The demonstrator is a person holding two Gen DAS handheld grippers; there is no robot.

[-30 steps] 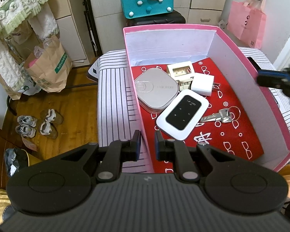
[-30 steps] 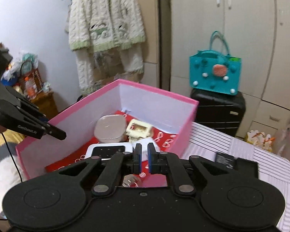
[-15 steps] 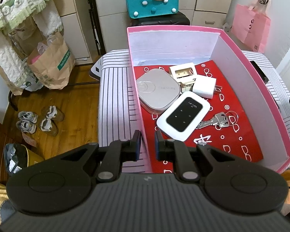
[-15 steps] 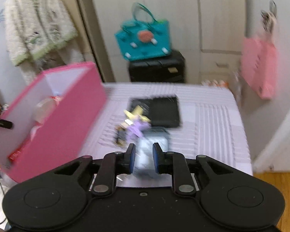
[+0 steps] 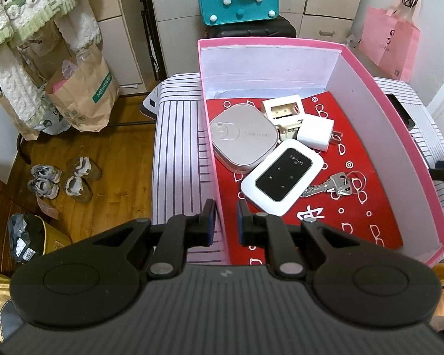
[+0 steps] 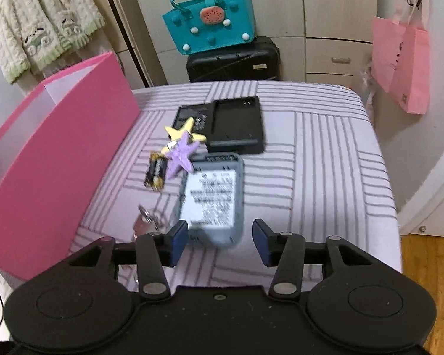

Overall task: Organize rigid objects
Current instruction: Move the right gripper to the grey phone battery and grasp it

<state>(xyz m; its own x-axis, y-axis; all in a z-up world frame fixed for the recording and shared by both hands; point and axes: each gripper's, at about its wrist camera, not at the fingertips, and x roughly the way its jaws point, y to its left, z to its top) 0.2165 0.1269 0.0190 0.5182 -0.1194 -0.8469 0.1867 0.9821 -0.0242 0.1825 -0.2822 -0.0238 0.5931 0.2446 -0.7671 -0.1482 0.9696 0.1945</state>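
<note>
A pink box (image 5: 370,118) with a red floor holds a silver case (image 5: 242,136), a white Wi-Fi router (image 5: 281,177), a white charger (image 5: 316,133), a cream adapter (image 5: 284,109) and keys (image 5: 331,185). My left gripper (image 5: 225,222) is shut on the box's near left wall. Over the striped cloth, my right gripper (image 6: 220,236) is opening its jaws. The near end of a grey battery pack (image 6: 211,198) lies between them, untouched. Beside the pack lie a purple star (image 6: 180,153), a yellow star (image 6: 186,130), AA batteries (image 6: 155,174) and a small key ring (image 6: 146,222).
A black charger cradle (image 6: 236,124) and a flat black battery (image 6: 192,115) lie farther back on the cloth. The pink box (image 6: 59,153) stands left of them. A teal bag (image 6: 210,26) on a black suitcase (image 6: 233,59) and a pink bag (image 6: 402,59) are behind.
My right gripper swung from over the box to the items on the striped cloth, sank toward the grey pack, and its jaws spread apart. My left gripper kept still.
</note>
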